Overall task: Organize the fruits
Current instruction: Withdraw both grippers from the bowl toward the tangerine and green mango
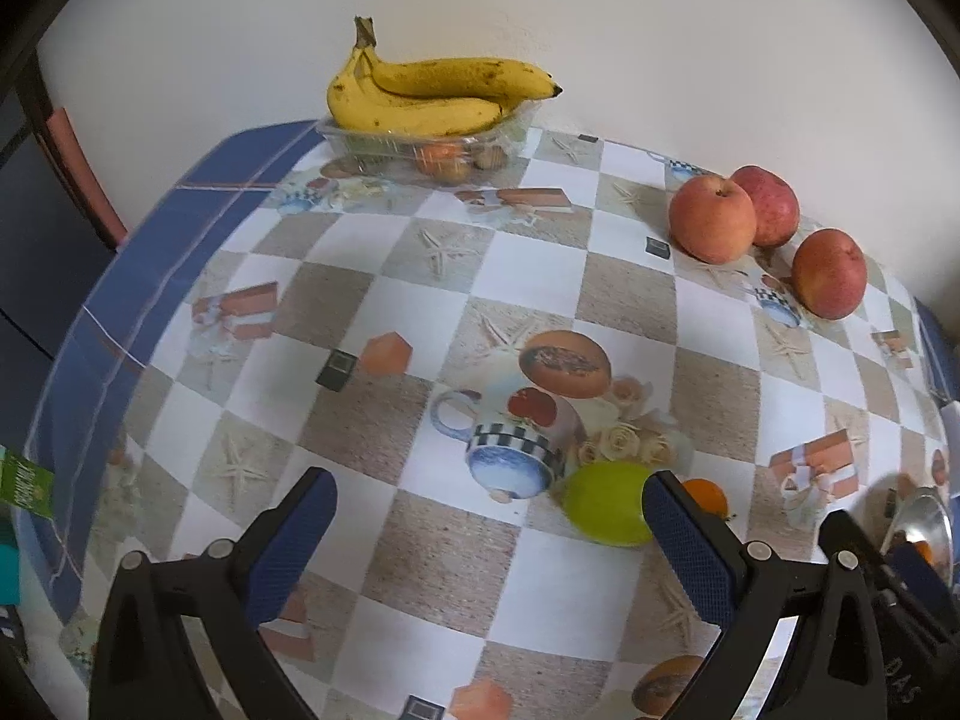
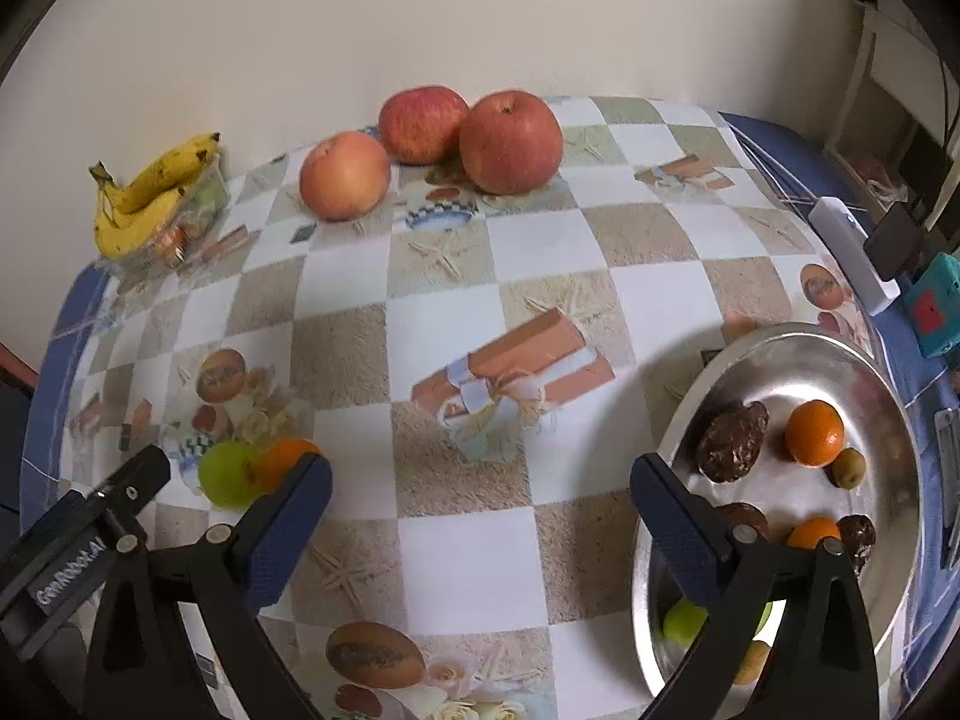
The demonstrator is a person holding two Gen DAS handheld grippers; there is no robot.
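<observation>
Fruit inside the metal bowl (image 2: 864,360), two oranges (image 2: 814,433) and dark lumps, shows only in the right wrist view. Both grippers hover low over the table (image 1: 420,540), left gripper (image 1: 486,510) and right gripper (image 2: 480,495) spread wide, empty. Bananas (image 1: 420,96) top a clear tray (image 1: 516,132); three apples (image 1: 712,218) and a lime (image 1: 606,501) sit loose.

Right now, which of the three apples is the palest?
The left apple, standing slightly apart nearer the bananas. Its skin is pale peach-orange, while the other two apples, which look to be touching, are deeper red.
</observation>
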